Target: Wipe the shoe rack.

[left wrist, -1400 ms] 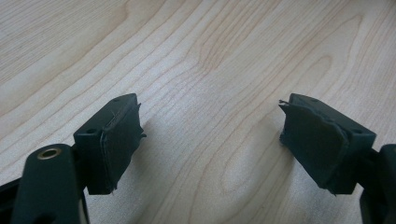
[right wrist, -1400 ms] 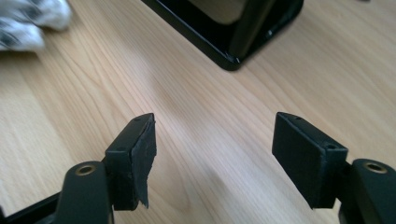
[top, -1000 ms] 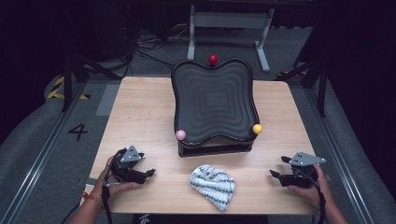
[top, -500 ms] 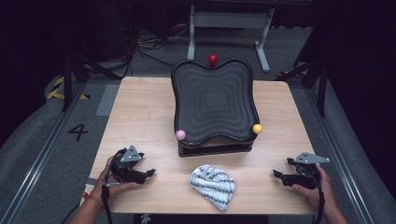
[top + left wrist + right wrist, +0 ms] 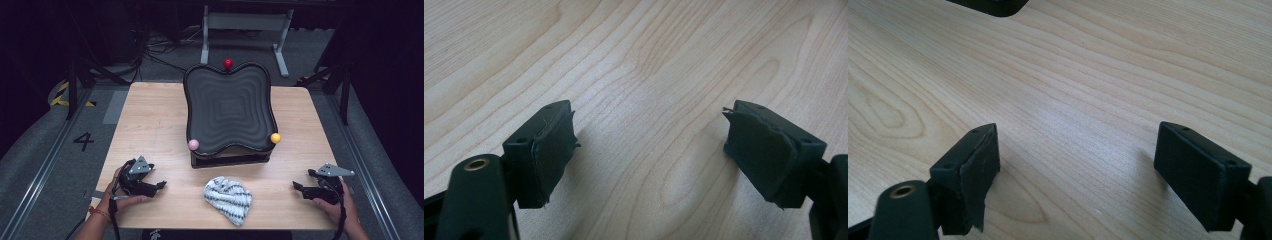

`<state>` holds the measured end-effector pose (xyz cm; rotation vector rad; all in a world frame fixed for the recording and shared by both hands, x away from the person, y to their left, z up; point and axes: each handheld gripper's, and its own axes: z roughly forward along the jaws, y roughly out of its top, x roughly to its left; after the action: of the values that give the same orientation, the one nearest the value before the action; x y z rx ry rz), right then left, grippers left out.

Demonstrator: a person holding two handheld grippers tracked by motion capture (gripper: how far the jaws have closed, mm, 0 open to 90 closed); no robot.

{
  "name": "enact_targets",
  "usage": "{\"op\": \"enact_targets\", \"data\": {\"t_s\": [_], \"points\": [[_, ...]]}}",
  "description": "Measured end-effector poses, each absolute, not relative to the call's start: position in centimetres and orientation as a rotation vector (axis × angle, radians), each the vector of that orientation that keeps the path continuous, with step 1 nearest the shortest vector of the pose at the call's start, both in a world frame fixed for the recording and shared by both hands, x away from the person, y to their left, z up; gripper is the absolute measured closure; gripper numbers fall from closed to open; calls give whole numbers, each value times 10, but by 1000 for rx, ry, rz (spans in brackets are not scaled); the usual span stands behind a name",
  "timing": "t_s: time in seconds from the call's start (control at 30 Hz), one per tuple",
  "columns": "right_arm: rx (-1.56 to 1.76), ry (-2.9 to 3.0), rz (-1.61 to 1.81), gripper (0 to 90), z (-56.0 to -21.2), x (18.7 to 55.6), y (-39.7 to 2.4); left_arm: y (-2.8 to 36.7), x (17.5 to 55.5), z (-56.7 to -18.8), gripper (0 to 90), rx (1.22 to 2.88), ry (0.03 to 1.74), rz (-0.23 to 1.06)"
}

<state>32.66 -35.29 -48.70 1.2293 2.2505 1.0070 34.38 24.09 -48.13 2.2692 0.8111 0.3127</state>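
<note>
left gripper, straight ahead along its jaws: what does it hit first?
Probably the crumpled white cloth. The left gripper points right along the table's near edge with open, empty jaws; only bare wood lies between. Alignment is hard to judge.

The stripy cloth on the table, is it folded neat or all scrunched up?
Scrunched up. The stripy cloth lies in a lumpy, wrinkled heap on the table, in front of the black tray, with no flat folded edges.

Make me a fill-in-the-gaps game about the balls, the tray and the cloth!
The ball at the far edge of the black tray is ____.
The crumpled cloth lies between the two ____.
The yellow ball sits at the tray's near ____ corner.
The left gripper holds ____.

Missing words: red; grippers; right; nothing
</note>
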Motion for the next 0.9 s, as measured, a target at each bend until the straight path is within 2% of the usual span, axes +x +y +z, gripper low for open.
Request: {"op": "enact_targets", "data": {"t_s": [0.9], "points": [[1263, 2224, 983, 175, -487, 327, -352, 240, 346, -482, 191, 2270, 799, 307]]}}
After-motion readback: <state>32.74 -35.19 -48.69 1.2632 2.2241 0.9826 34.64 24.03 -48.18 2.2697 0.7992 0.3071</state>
